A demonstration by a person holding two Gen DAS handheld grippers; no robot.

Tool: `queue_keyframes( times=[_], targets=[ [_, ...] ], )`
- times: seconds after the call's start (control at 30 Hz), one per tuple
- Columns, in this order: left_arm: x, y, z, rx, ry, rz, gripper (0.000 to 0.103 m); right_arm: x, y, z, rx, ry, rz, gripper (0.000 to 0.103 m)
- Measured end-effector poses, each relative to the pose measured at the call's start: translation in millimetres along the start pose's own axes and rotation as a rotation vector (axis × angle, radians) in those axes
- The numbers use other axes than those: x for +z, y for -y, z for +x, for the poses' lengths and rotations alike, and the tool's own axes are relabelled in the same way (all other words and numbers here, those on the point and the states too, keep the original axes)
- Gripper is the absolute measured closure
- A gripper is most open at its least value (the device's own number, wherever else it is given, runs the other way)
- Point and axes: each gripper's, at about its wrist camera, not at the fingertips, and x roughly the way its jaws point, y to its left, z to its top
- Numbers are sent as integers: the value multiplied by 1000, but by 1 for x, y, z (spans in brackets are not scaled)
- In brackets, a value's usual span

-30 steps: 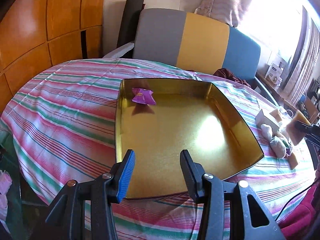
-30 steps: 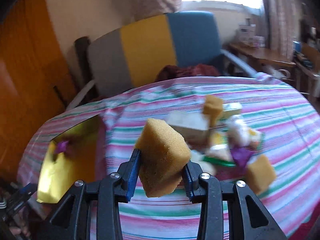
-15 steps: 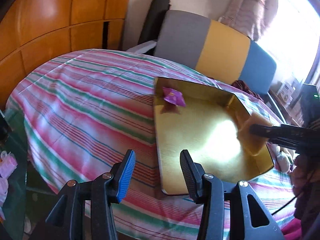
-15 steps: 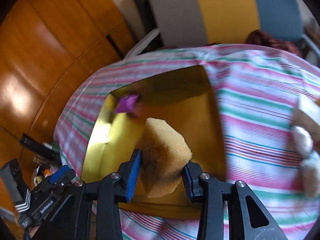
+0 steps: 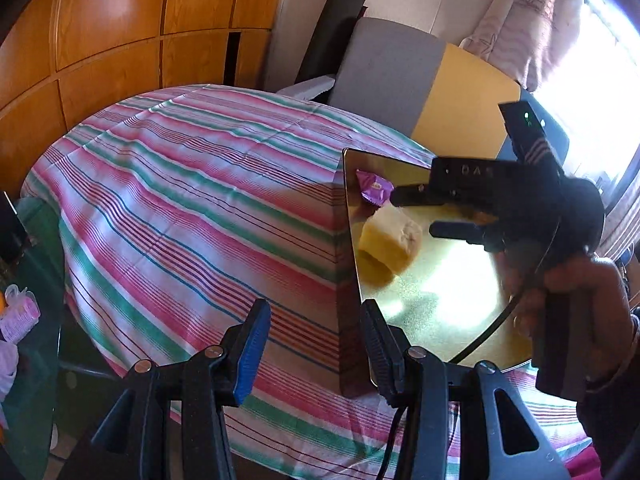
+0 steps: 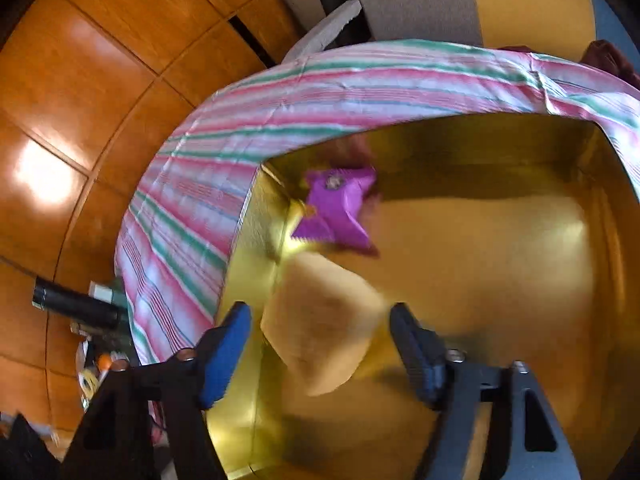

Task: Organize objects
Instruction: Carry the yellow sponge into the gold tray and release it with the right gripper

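Note:
A gold tin tray [image 5: 432, 304] [image 6: 520, 264] lies on the striped tablecloth [image 5: 192, 208]. A yellow sponge [image 5: 390, 238] [image 6: 320, 328] lies in the tray near its left wall, free of the fingers. A purple candy packet [image 5: 374, 192] [image 6: 338, 210] lies in the tray's far left corner. My right gripper [image 6: 320, 336] [image 5: 412, 212] is open over the tray, its fingers on either side of the sponge. My left gripper [image 5: 316, 340] is open and empty at the tray's near left corner.
A grey, yellow and blue chair back [image 5: 420, 88] stands behind the table. Wooden wall panels [image 5: 120, 40] are at the left. Small clutter [image 5: 16, 316] lies on the floor at the table's left.
My right gripper carried the sponge from the pile over into the tray, then opened and let it go. My left gripper swung left, away from the tray's middle.

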Motion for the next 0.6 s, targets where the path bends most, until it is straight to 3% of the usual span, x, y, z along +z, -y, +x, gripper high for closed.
queue_keyframes(
  times=[0.6],
  targets=[
    [0,18,-16,-3,44,54,56,-36,0,-44,-79,93,-103,21]
  ],
)
